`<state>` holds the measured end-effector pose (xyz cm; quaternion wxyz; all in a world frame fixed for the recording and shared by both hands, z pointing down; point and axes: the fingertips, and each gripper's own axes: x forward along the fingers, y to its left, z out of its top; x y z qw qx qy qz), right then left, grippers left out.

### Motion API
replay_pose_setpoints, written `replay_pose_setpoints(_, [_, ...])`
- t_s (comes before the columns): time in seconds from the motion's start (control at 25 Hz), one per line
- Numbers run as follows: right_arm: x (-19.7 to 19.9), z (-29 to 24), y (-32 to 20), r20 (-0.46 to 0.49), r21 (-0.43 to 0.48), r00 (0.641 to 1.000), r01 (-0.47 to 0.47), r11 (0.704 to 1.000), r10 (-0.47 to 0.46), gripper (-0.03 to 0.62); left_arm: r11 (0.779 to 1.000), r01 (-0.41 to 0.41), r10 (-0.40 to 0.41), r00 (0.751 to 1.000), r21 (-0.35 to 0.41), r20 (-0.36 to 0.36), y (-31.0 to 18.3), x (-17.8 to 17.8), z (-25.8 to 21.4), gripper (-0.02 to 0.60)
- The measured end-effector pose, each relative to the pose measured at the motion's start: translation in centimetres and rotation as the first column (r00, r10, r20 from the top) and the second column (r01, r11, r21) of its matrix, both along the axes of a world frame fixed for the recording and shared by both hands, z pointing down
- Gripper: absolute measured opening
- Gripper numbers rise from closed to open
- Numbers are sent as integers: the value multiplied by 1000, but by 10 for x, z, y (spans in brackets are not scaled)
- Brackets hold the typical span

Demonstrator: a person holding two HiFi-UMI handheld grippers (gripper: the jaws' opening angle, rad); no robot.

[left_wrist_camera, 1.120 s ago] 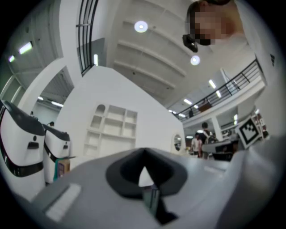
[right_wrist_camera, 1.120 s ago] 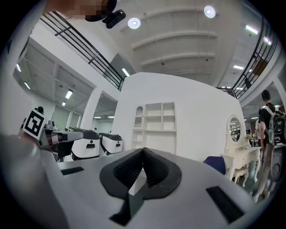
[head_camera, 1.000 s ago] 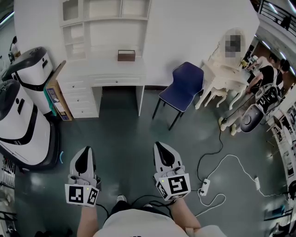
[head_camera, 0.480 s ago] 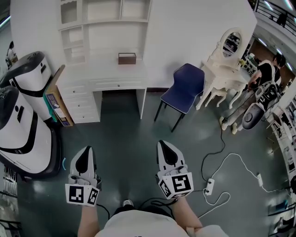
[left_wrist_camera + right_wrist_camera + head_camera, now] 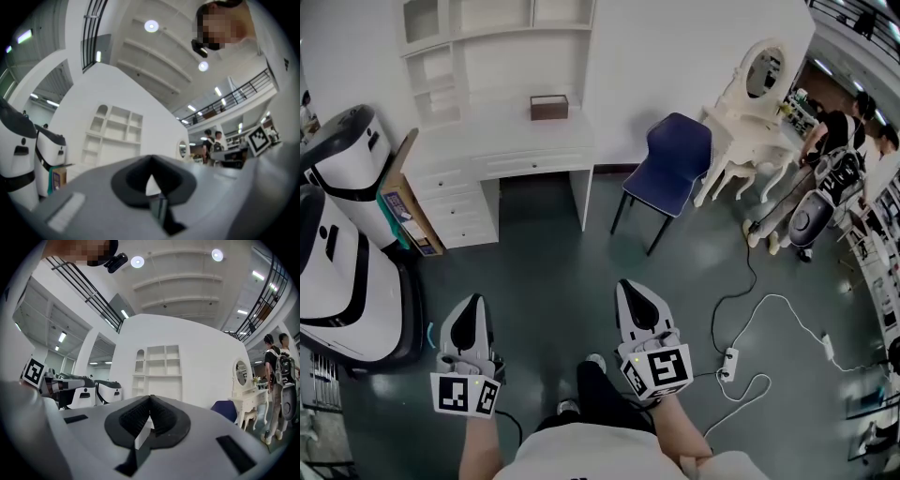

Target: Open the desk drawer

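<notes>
Left gripper [image 5: 472, 306] and right gripper [image 5: 630, 287]: jaws together on both, nothing between them, side by side above the floor [image 5: 544, 272]. Desk [image 5: 502, 141] is well ahead of both grippers. Drawer [image 5: 530, 163] is shut, with no contact.

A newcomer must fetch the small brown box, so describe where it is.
Find the white desk with shelves, left of the dark blue chair. The small brown rectangular box sits on its top, near the back. It is the only dark thing there.
</notes>
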<state>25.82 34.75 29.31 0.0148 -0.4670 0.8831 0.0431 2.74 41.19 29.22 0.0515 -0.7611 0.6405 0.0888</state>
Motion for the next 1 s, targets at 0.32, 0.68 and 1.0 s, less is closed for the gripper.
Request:
replay_pose_setpoints(0.32, [-24, 6, -73, 16, -3, 999, 33, 999, -33, 2, 1000, 18, -18, 999, 13, 29, -64, -20, 4, 5])
replay_pose_setpoints(0.68, [-51, -12, -199, 13, 22, 997, 78, 997, -78, 2, 998, 59, -60, 998, 17, 23, -180, -43, -9, 5])
replay_pose_setpoints(1.0, [-69, -19, -303, 1, 32, 992, 125, 992, -125, 2, 995, 96, -96, 995, 37, 6, -275, -56, -14, 5])
